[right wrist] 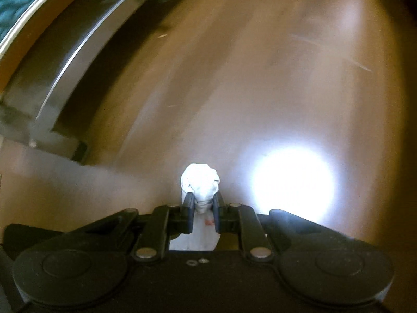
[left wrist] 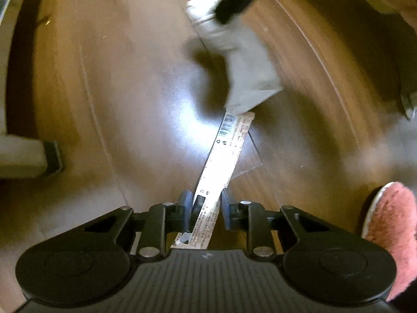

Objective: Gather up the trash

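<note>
left gripper (left wrist: 207, 203): points down at the wooden floor (left wrist: 117, 78), jaws drawn in on a long printed wrapper (left wrist: 221, 161), which runs between the pads away from the camera.
wrapper: white strip with a barcode at its far end; that end lies under the edge of a grey paper piece (left wrist: 242, 60).
grey paper piece: blurred, above the floor, gripped at its far end by something black.
right gripper (right wrist: 203, 203): jaws nearly closed on a crumpled white tissue (right wrist: 200, 182), which bulges out past the fingertips.
slipper (left wrist: 391, 232): pink, fuzzy, at the right edge.
</note>
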{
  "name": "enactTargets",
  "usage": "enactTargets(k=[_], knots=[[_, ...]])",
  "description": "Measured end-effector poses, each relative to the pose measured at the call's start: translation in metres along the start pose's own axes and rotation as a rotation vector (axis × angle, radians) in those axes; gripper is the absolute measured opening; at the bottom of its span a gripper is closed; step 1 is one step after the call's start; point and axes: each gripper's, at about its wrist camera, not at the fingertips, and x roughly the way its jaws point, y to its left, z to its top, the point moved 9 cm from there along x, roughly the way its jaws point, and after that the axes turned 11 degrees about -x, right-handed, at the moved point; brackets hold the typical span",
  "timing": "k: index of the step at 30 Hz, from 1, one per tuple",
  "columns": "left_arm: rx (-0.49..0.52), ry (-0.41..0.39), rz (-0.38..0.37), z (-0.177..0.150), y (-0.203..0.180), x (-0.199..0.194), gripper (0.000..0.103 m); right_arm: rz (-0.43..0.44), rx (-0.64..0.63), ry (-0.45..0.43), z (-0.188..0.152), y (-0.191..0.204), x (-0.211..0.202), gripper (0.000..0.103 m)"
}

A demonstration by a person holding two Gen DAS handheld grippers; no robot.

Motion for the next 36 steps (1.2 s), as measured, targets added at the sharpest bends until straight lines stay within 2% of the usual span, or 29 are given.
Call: enactTargets(k=[3, 6, 10, 14, 18, 23, 29, 36], knots=[[-0.035, 0.003, -0.006, -0.01, 0.005, -0.018, 0.021, -0.044, 0.05, 0.005, -0.011, -0.013, -0.024, 0.013], [-0.069, 0.013, -0.015, -0.003, -0.007, -0.04, 0.019, -0.065, 0.079, 0.01, -0.025, -0.016, -0.051, 0.013], [-0.131, 0.049, -0.035, -0.008, -0.008, -0.066, 0.018, -0.073, 0.088, 0.03, -0.041, -0.003, -0.086, 0.013], [-0.187, 0.073, -0.051, -0.013, 0.002, -0.107, 0.018, -0.056, 0.099, 0.054, -0.054, 0.019, -0.125, 0.013], [-0.222, 0.091, -0.082, -0.017, 0.003, -0.169, 0.018, -0.026, 0.135, 0.083, -0.066, 0.045, -0.17, 0.012], [-0.272, 0.074, -0.125, -0.014, 0.001, -0.26, 0.018, -0.001, 0.17, 0.096, -0.068, 0.078, -0.237, 0.012], [-0.315, -0.027, -0.156, 0.006, 0.008, -0.386, 0.018, -0.025, 0.179, 0.072, -0.052, 0.102, -0.342, 0.012], [-0.397, -0.16, -0.192, 0.036, 0.033, -0.526, 0.018, -0.053, 0.143, -0.004, -0.003, 0.127, -0.468, 0.012]])
